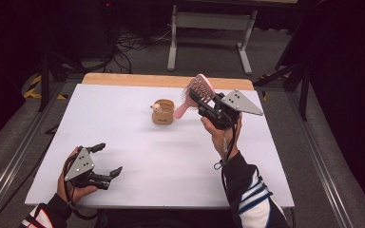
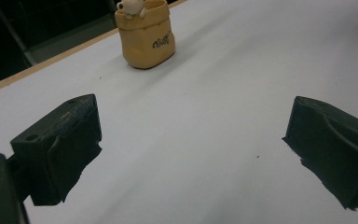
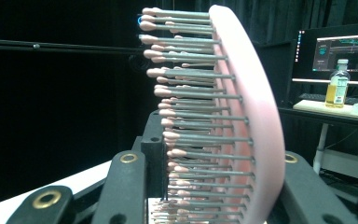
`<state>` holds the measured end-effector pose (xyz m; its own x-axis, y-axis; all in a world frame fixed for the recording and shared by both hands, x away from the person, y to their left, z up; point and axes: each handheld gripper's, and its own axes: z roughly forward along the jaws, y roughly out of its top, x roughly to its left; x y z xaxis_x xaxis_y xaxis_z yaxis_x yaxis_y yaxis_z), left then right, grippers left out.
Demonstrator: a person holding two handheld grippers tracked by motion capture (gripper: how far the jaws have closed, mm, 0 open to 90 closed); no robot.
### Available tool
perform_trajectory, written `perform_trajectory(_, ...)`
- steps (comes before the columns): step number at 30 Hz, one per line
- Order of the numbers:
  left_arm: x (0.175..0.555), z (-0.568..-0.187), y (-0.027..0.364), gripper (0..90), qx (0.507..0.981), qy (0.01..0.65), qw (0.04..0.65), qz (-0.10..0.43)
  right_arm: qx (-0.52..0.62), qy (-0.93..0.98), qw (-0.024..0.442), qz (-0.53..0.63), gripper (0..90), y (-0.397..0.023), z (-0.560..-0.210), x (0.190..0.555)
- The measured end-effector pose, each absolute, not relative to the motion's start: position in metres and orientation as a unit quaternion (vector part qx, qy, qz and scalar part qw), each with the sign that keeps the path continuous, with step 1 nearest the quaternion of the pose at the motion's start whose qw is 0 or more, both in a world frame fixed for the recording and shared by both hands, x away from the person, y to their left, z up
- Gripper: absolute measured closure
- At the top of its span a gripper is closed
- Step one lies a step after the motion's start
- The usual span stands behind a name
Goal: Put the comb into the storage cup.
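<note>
One pink plastic hairbrush [image 1: 197,92] with thin metal pins is up in the air, past the small tan cup. The right tongs [image 1: 198,100] are clamped on its wide head, and its handle points down toward 7 o'clock, at the cup. In the right gripper view the brush [image 3: 249,116] stands tall, with its pins sticking out to 9 o'clock and its smooth back at 3 o'clock.

I think the brush is light and stiff. Its pink back looks smooth, so it could slip. The pins are bendy and give little to press on. Holding it low on the head, near the handle, would feel safer.

One little tan cup shaped like a sack [image 1: 163,112], with a tiny white bear on its rim, sits on the white tabletop [image 1: 138,118] near the middle, toward 12 o'clock.

Down at 7 o'clock, the left tongs [image 1: 108,160] rest on the tabletop, wide apart, with nothing in them.

Count: one brush, one cup, two tongs.
</note>
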<state>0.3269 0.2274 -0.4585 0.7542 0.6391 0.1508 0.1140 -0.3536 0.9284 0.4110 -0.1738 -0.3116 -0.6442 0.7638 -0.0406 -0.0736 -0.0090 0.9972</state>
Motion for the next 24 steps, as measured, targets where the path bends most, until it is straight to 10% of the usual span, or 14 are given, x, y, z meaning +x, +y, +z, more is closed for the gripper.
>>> perform_trajectory(24, 0.328, -0.458, 0.229, 4.5, 0.784, 0.238, 0.517, 0.249, 0.289, 0.626, 0.318, 0.651, 63.4, -0.151, -0.307, 0.441)
